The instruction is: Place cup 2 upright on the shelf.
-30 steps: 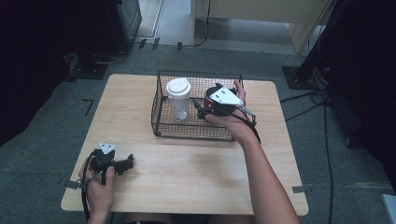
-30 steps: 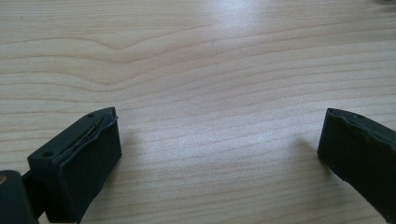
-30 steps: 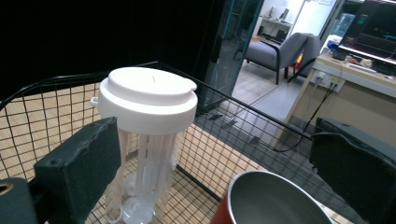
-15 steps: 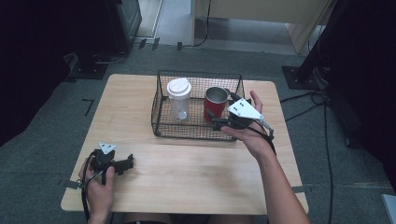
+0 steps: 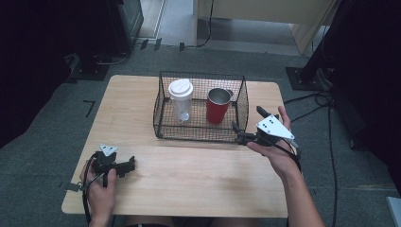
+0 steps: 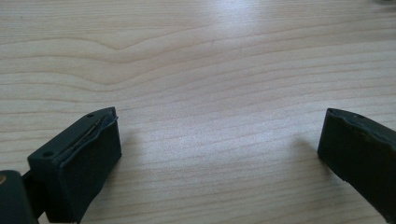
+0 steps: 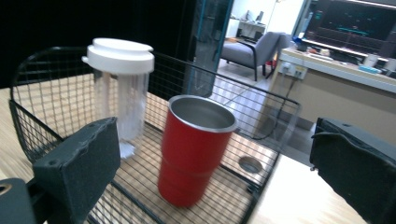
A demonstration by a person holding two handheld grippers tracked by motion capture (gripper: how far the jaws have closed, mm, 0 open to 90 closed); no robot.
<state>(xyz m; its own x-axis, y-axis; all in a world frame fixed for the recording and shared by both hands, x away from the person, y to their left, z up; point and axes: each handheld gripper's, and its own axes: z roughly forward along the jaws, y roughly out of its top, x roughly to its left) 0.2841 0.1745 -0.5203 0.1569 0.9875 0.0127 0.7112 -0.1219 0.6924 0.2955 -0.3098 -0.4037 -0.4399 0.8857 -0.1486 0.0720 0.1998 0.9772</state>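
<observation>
Cup [image 7: 196,149] stands in basket [image 5: 163,127], just beyond right tool [image 5: 243,135]

A red cup [image 5: 218,105] with a bare metal rim and steel inside stands upright and open-topped in the black wire basket [image 5: 163,128] at the middle of the table [image 5: 189,179], in the basket's right half. Just beside it, on its left and apart from it, stands a clear bottle [image 5: 181,100] with a white lid, also upright.
</observation>
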